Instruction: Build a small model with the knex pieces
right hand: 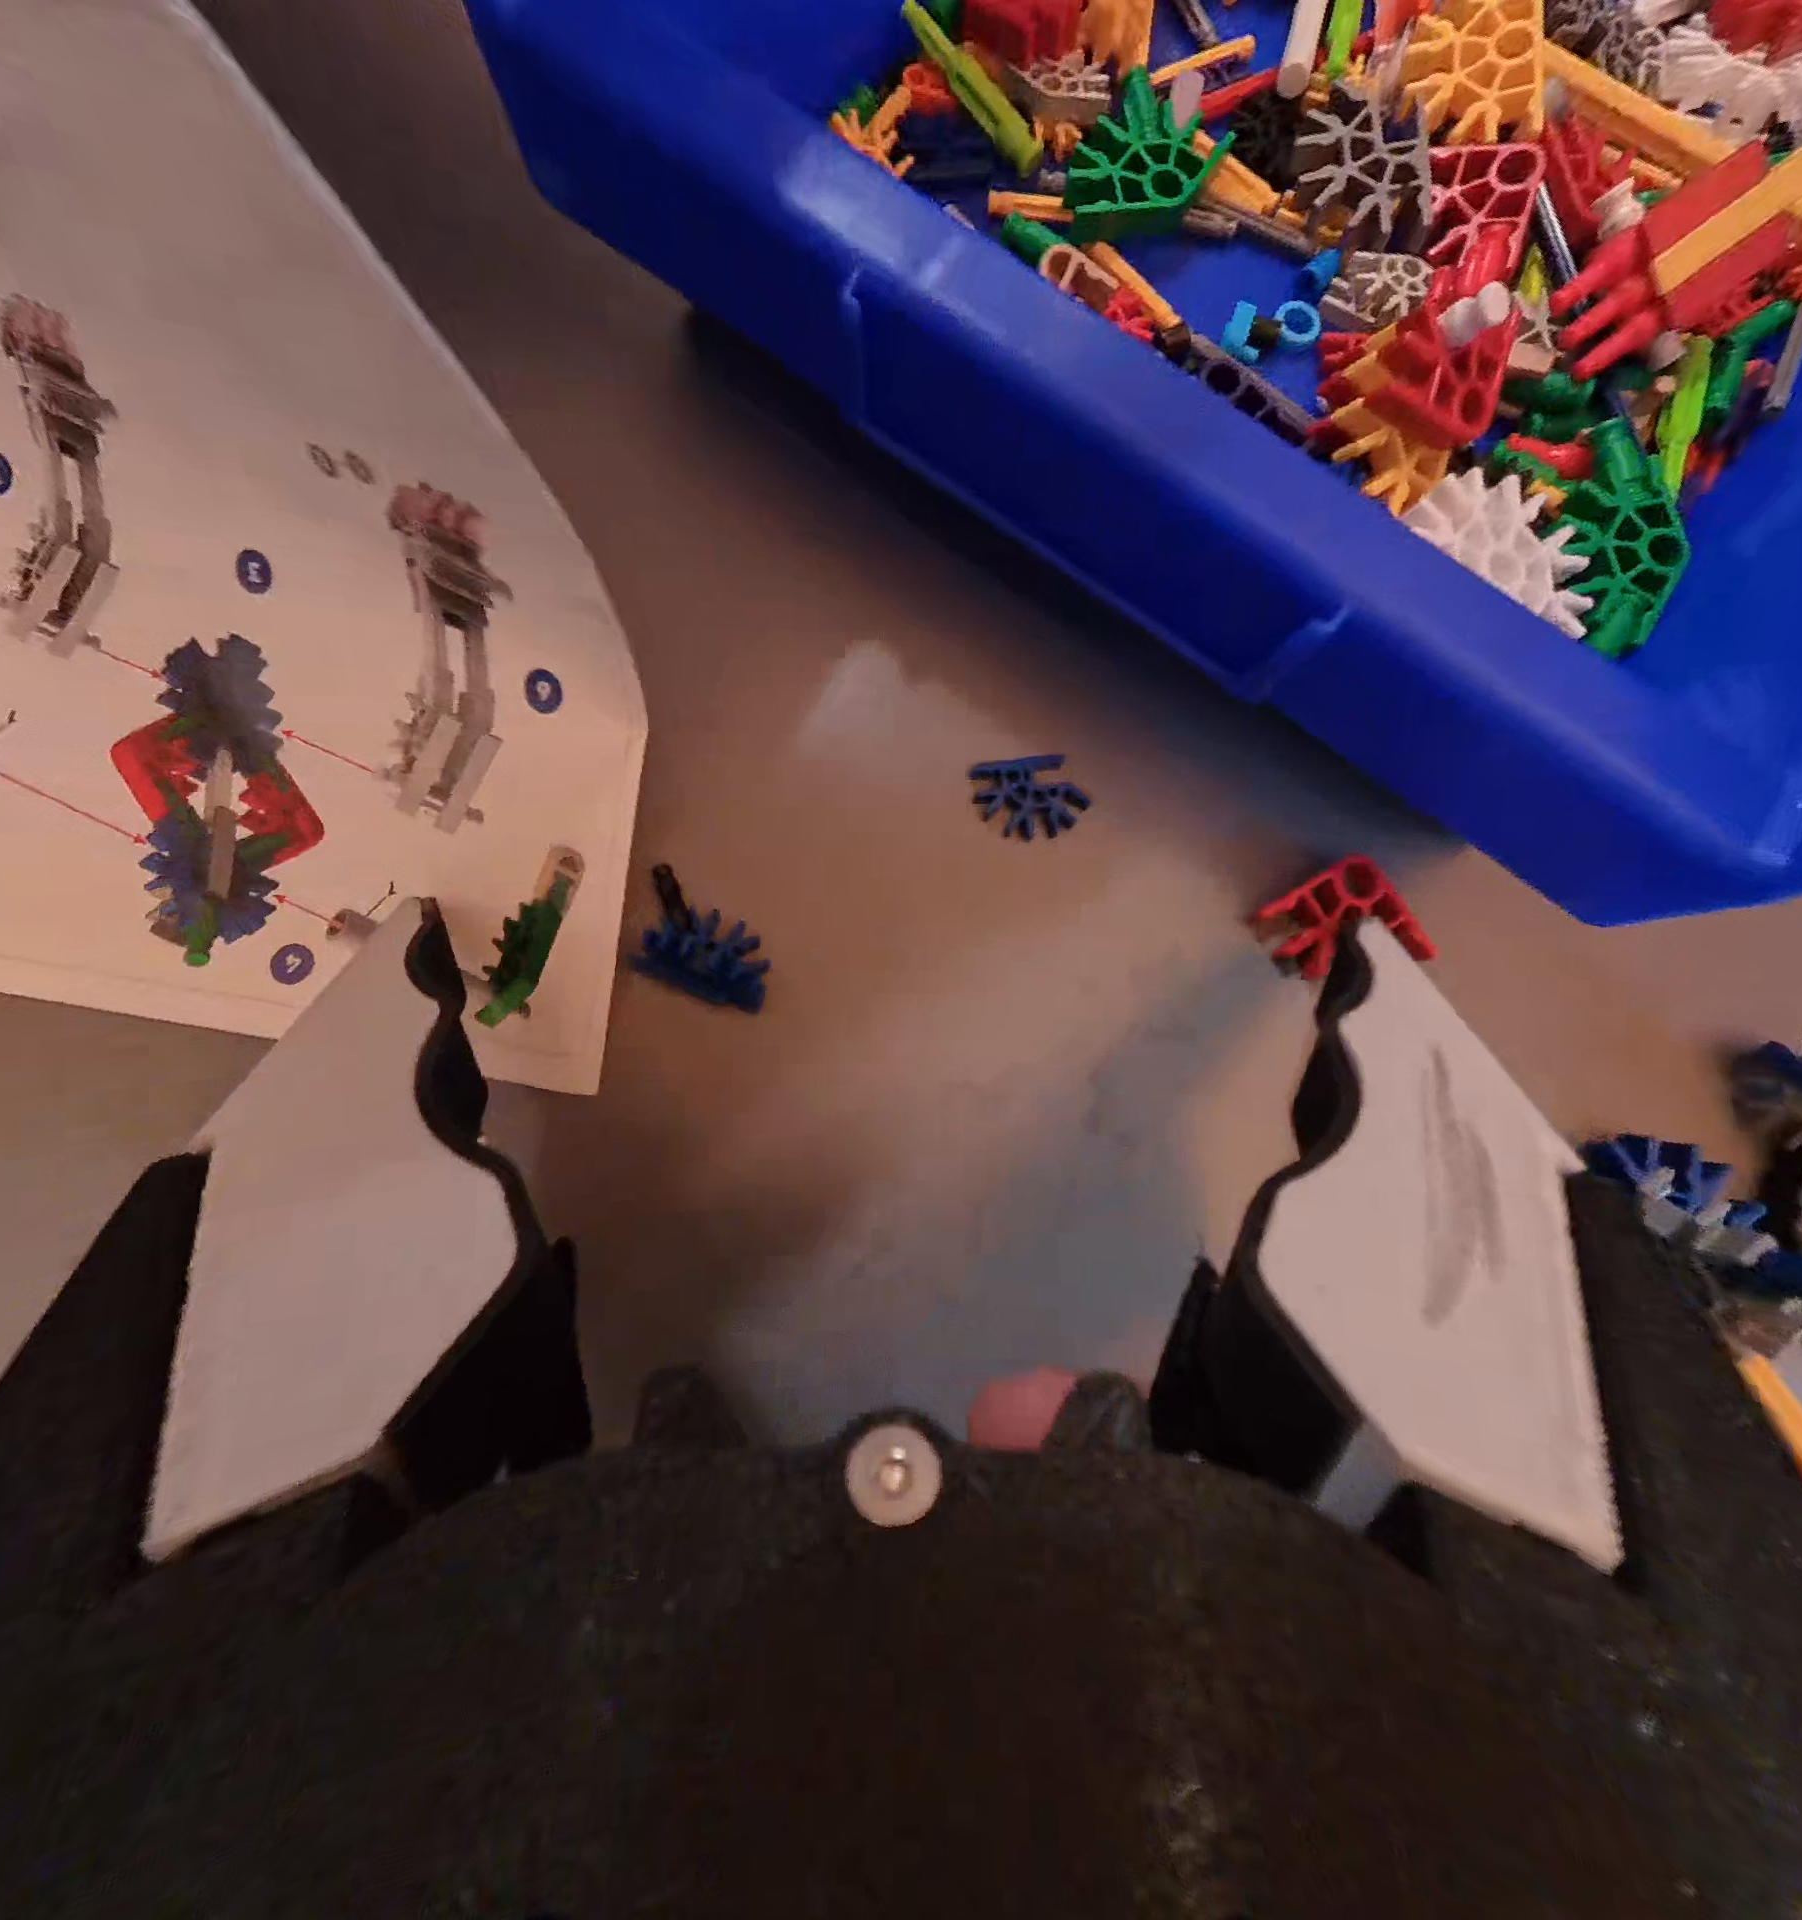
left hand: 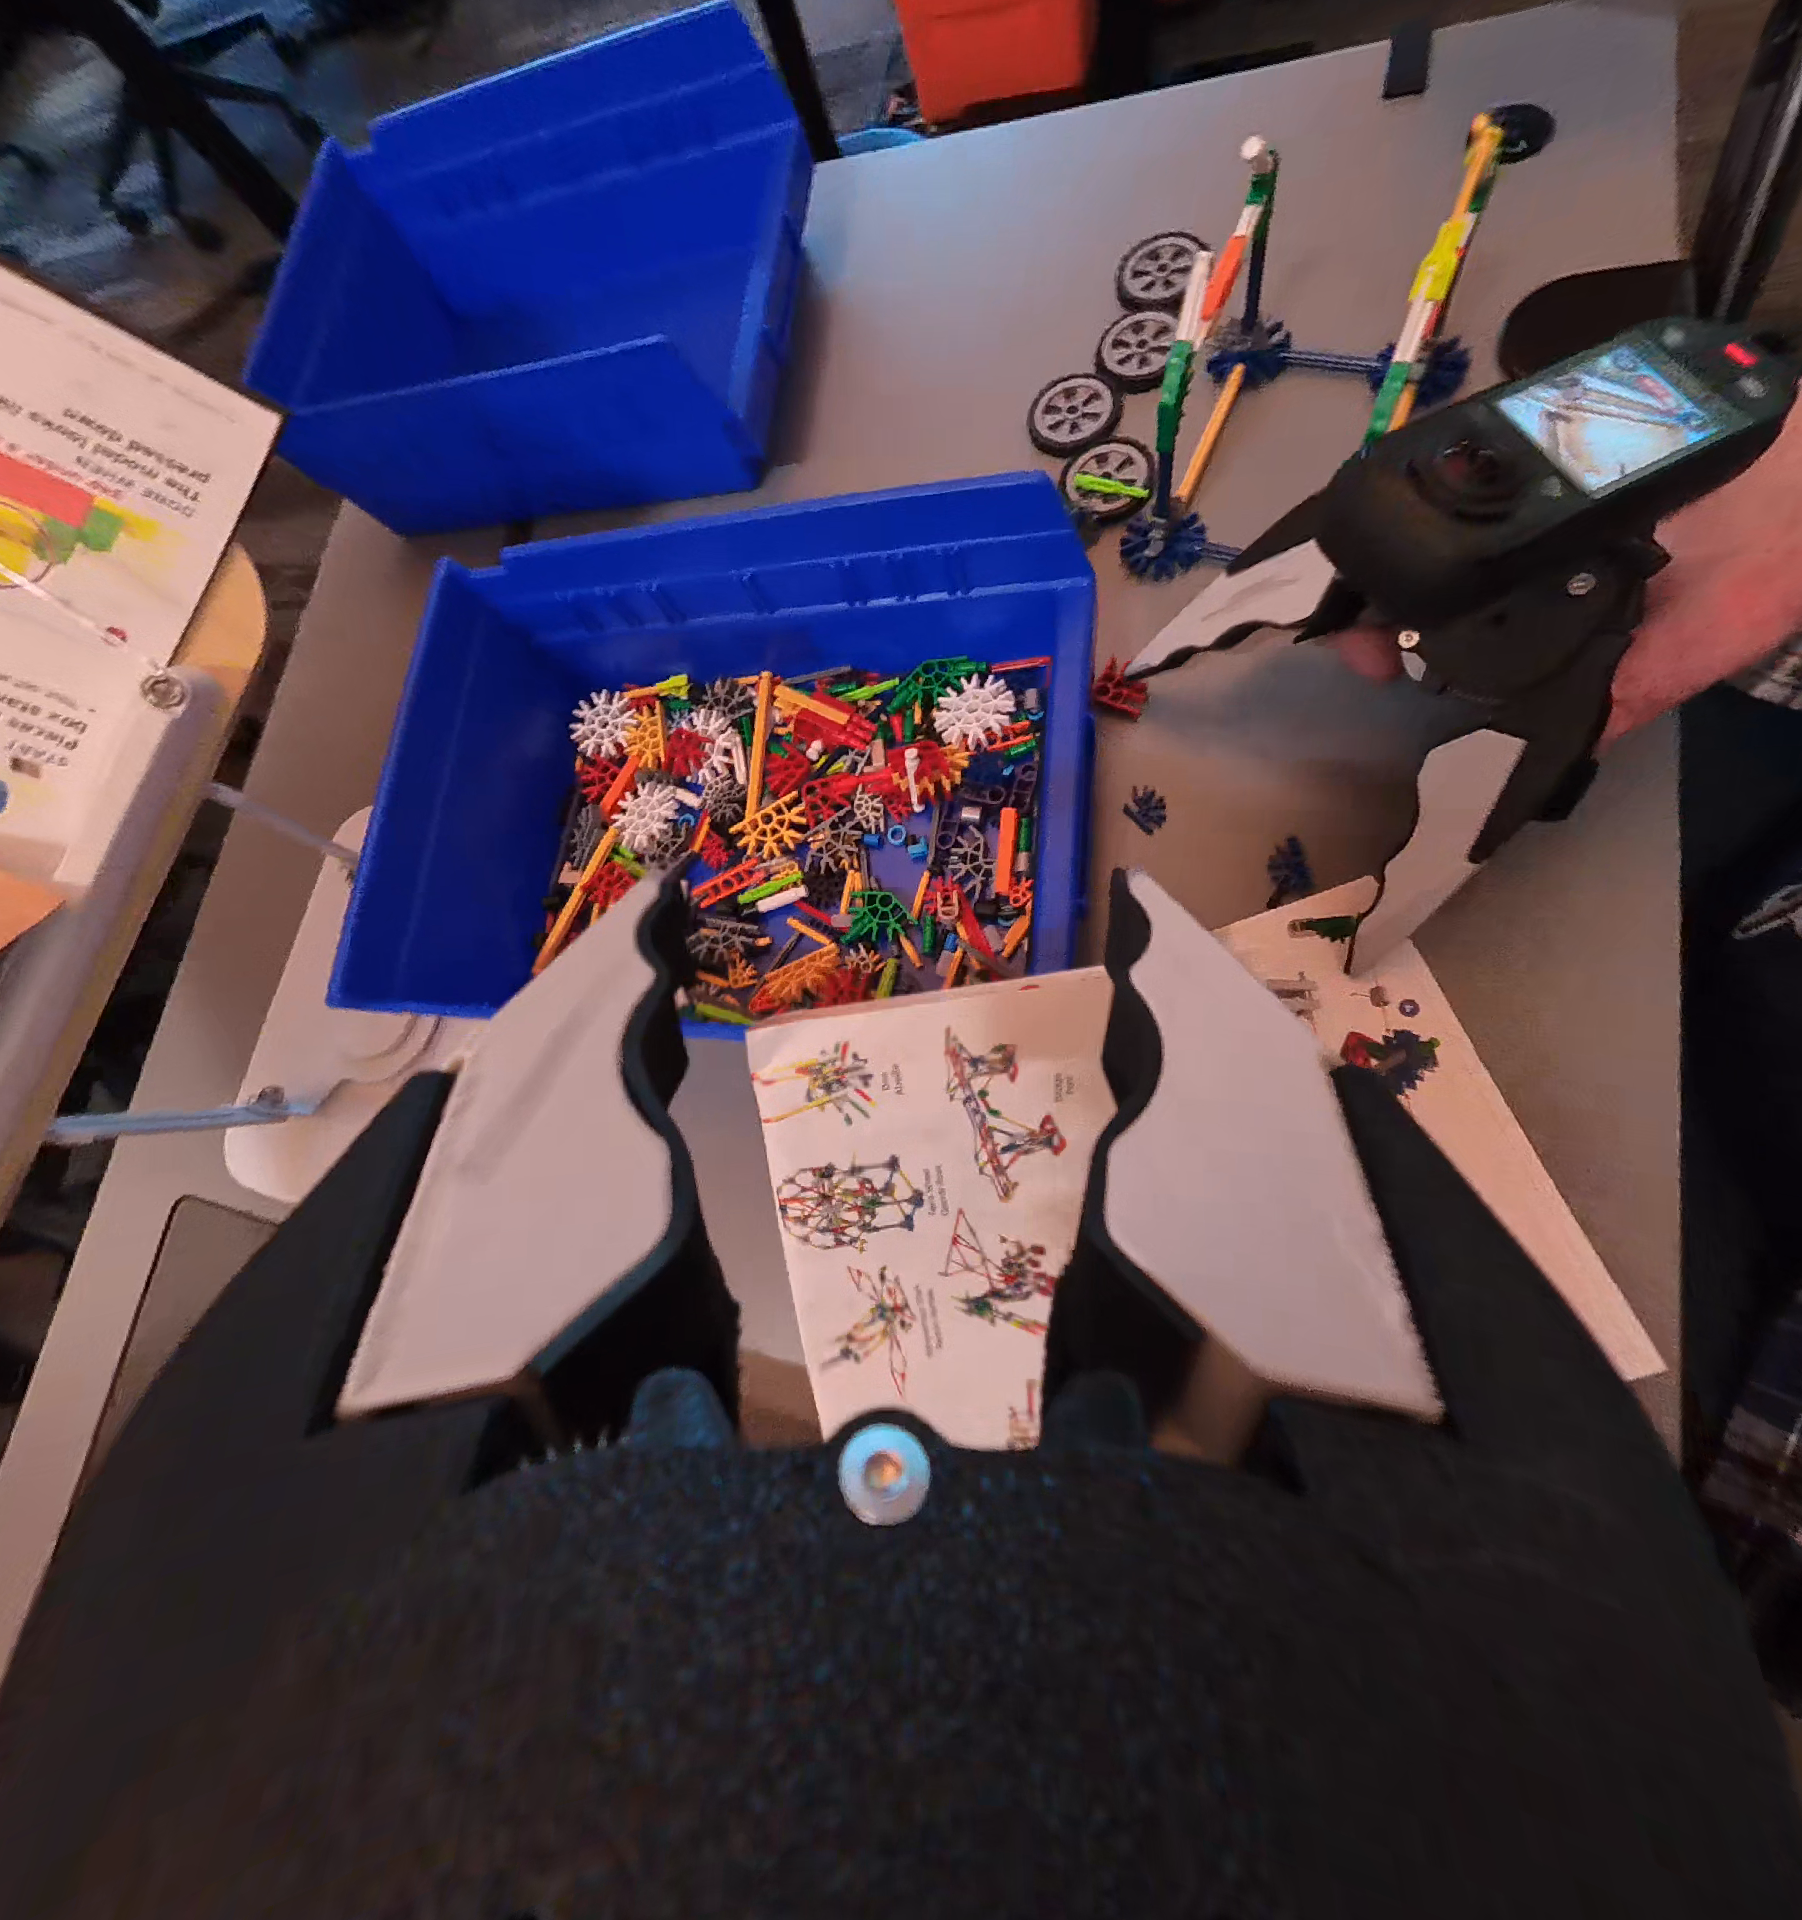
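A blue bin (left hand: 440, 790) full of mixed colourful construction pieces sits mid-table; its wall shows in the right wrist view (right hand: 1084, 436). My left gripper (left hand: 897, 894) is open and empty, over the bin's near edge and an instruction sheet (left hand: 928, 1195). My right gripper (right hand: 889, 925) is open and low over the table beside the bin; it also shows in the left wrist view (left hand: 1250, 816). Its right fingertip touches a red connector (right hand: 1338, 909). Two blue connectors (right hand: 1027, 795) (right hand: 705, 951) lie between its fingers. A green piece (right hand: 528, 945) lies on a second sheet (right hand: 253, 468).
An empty blue bin (left hand: 544, 312) stands behind the full one. A partly built rod model with grey wheels (left hand: 1240, 343) stands at the back right. A paper stand with printed pages (left hand: 66, 520) is at the left. A person's hand (left hand: 1749, 540) holds the right gripper.
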### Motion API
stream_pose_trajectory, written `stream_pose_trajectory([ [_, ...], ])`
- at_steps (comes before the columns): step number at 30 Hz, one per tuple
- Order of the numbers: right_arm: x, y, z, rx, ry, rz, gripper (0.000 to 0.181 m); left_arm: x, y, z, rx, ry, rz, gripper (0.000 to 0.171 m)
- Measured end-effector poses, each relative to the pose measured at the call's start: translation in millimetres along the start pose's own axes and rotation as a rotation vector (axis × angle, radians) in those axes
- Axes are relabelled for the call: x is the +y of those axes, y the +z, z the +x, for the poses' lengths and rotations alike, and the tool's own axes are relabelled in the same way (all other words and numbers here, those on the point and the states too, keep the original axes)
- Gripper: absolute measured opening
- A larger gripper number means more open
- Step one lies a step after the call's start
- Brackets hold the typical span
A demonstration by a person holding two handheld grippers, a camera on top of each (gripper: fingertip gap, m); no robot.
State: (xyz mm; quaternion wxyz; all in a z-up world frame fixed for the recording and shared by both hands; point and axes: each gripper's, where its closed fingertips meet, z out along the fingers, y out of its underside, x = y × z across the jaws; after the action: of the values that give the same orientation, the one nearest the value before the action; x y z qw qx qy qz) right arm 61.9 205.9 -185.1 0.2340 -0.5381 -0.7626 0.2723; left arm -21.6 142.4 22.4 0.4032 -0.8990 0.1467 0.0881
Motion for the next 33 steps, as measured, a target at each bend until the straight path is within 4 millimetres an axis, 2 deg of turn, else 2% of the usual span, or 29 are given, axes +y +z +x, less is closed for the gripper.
stream_pose_trajectory([
  [4, -6.6, -4.1, 7.4, 0.075, -0.039, 0.058, 0.154, 8.1, -13.3, 15.7, -0.054, -0.081, 0.035, 0.093],
  [6, -5.5, -7.7, 7.6, 0.085, -0.026, 0.068, 0.138, 17.0, -17.6, 25.2, -0.055, -0.141, 0.064, 0.098],
  [8, -3.6, -8.8, 10.4, 0.097, 0.006, 0.065, 0.131, 34.1, -19.2, 34.0, -0.092, -0.183, 0.059, 0.103],
  [12, 1.3, -3.7, 14.6, 0.049, 0.059, 0.021, 0.138, 69.8, -12.7, 57.8, -0.083, -0.308, 0.021, 0.108],
  [14, 3.6, -2.3, 19.6, 0.059, 0.080, 0.003, 0.149, 77.9, -12.1, 71.1, -0.060, -0.365, 0.055, 0.108],
  [17, 3.8, -2.3, 19.5, 0.060, 0.084, 0.004, 0.149, 94.1, -17.4, 73.8, -0.132, -0.406, 0.069, 0.109],
  [22, 6.6, -2.2, 22.6, 0.072, 0.109, -0.006, 0.155, 122.2, -20.3, 96.8, -0.119, -0.513, 0.061, 0.112],
  [29, 7.3, -2.2, 22.8, 0.073, 0.114, -0.008, 0.157, 153.6, -23.9, 98.0, -0.235, -0.606, 0.063, 0.109],
  [33, 7.2, -2.1, 22.7, 0.073, 0.114, -0.008, 0.157, 174.6, -9.0, 94.8, -0.283, -0.617, -0.009, 0.109],
])
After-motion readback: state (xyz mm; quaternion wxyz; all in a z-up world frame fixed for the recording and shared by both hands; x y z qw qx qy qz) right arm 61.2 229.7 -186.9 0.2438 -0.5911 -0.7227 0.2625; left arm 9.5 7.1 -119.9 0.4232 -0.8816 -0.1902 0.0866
